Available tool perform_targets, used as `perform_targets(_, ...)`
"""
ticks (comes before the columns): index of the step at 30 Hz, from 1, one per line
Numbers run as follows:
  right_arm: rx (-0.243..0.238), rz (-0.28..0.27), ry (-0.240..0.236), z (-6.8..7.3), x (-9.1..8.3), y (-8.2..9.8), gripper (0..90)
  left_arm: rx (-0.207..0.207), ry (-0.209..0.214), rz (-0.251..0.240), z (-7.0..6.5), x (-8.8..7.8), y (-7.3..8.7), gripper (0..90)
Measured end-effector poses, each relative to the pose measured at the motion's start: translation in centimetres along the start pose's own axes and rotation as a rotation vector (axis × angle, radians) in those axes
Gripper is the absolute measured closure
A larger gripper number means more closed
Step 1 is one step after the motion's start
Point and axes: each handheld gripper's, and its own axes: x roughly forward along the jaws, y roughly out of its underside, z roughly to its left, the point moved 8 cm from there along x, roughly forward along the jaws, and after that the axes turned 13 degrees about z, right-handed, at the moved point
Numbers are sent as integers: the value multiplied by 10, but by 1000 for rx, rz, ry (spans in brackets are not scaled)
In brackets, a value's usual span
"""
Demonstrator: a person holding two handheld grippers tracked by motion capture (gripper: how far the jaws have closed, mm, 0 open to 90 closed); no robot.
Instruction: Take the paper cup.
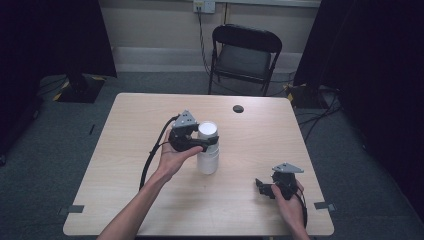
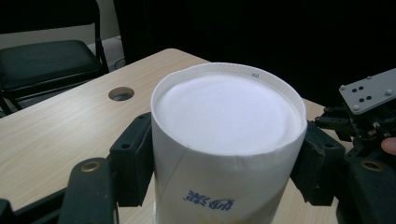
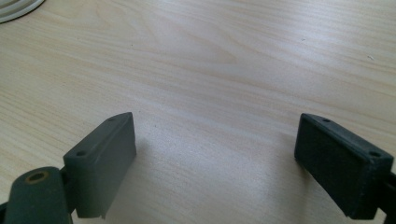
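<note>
A white paper cup [image 1: 208, 150] stands upside down near the middle of the wooden table [image 1: 130, 130], on what looks like a second cup beneath it. My left gripper [image 1: 209, 142] reaches in from the left, its black jaws on either side of the cup's upper part. In the left gripper view the cup [image 2: 229, 112] sits between both pads [image 2: 133, 158], which press on its wall; the paper is slightly creased. My right gripper [image 1: 261, 186] rests low at the table's front right, open. In the right gripper view its jaws [image 3: 215, 158] stand wide over bare wood.
A black folding chair [image 1: 245, 55] stands beyond the table's far edge. A round cable hole [image 1: 238, 108] lies in the tabletop behind the cup. A white rim [image 3: 14, 9] shows at the top left of the right gripper view. Dark curtains flank the room.
</note>
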Motion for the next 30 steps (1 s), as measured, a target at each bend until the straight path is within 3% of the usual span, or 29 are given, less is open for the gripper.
perform_targets(12,0,0,0,0,0,0,122,22,-11,-9,-2,-7,-13,323)
perform_targets(15,0,0,-1,0,0,0,122,14,4,-3,0,-8,-14,323)
perform_targets(30,0,0,-1,0,0,0,122,11,-14,-49,1,-18,-28,326)
